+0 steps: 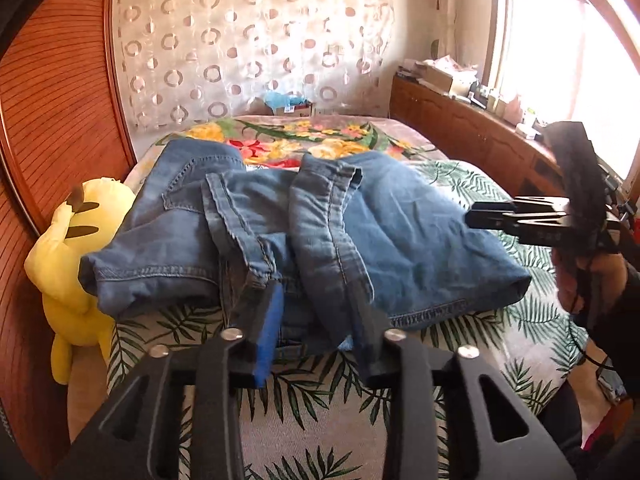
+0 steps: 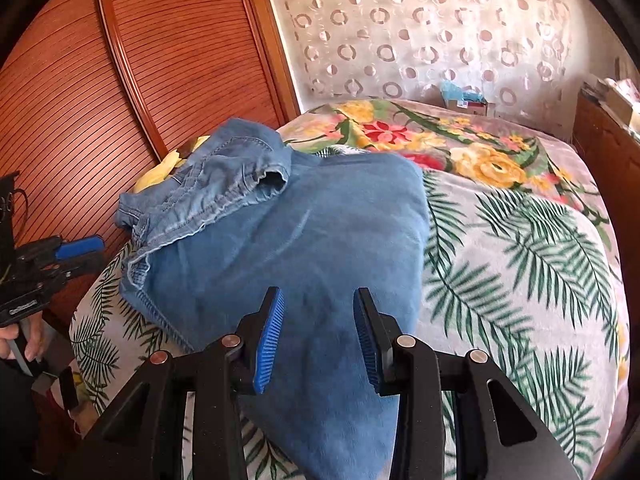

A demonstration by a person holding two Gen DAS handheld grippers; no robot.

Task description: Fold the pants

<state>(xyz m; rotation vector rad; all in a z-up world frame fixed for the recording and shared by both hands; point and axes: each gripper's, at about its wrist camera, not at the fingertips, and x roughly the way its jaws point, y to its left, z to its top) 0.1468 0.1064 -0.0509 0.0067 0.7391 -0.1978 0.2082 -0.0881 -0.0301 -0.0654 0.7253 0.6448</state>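
Black fingers of the left gripper (image 1: 316, 320) fill the foreground of the left wrist view, its jaws standing apart over a hanging fold of the jeans (image 1: 256, 232); cloth drapes between and across the blue pads, but whether they press on it cannot be told, since the denim hides the fingertips. Beyond, the jeans lie partly folded on the leaf-print bedspread (image 1: 480, 344), both leg hems doubled back over the seat. Only this view shows the yellow plush toy (image 1: 76, 264) wedged between bed and slatted wooden panel (image 1: 56, 92), the bright window (image 1: 568, 60) above a cluttered wooden cabinet (image 1: 460, 120), and the right gripper (image 1: 480, 218) seen side-on at the right, held in a hand (image 1: 592, 280). In the right wrist view, the right gripper (image 2: 318, 340) hovers with its jaws parted and nothing between them, above the smooth folded slab of denim (image 2: 304, 240); its ribbed blue pads are plainly exposed here. This view alone shows the left gripper (image 2: 80, 254) from outside, low at the left edge beside the bed, and the floral blanket (image 2: 460, 148) in full.
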